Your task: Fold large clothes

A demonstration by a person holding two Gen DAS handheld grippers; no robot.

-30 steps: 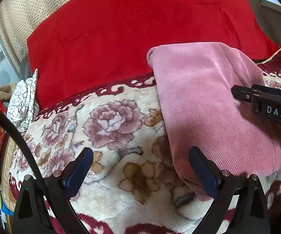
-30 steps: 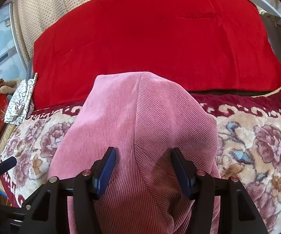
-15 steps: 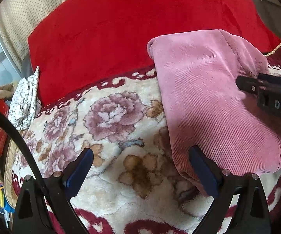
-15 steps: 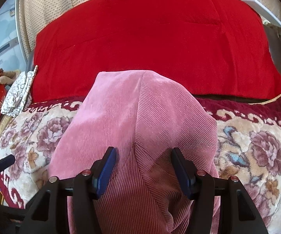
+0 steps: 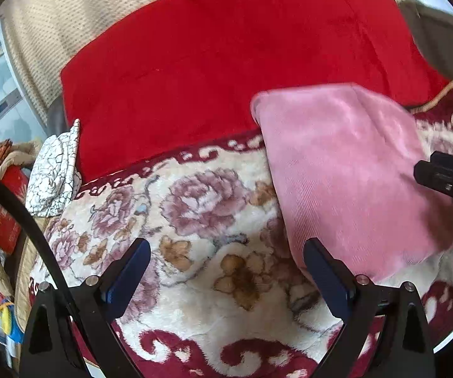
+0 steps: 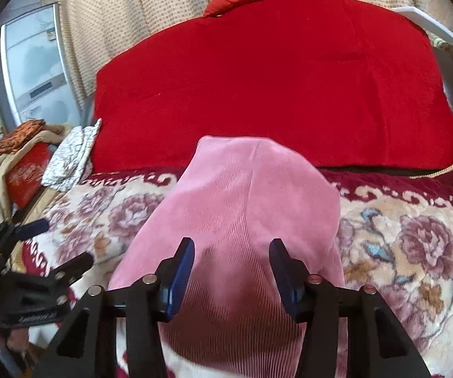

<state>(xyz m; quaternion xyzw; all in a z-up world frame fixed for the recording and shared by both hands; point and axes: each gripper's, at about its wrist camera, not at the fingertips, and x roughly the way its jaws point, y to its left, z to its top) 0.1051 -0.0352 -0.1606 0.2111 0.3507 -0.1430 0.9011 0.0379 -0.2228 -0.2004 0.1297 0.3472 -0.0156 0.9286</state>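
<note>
A pink corduroy garment (image 5: 349,173), folded into a compact rectangle, lies on a floral blanket (image 5: 176,220). My left gripper (image 5: 226,271) is open and empty over the blanket, its right finger beside the garment's near left edge. My right gripper (image 6: 231,271) is open above the garment (image 6: 245,201), with pink cloth showing between its fingers, not clamped. The right gripper also shows at the right edge of the left wrist view (image 5: 446,179). The left gripper shows at the lower left of the right wrist view (image 6: 34,271).
A big red cloth (image 6: 273,88) covers the surface behind the garment. A white crackle-patterned cloth (image 5: 56,179) lies at the left. Orange and red items (image 6: 25,157) pile at the far left, with a beige curtain (image 6: 116,19) behind.
Both grippers have pulled back and up from the garment, which looks smaller and farther now. The folded garment has stayed in place on the blanket.
</note>
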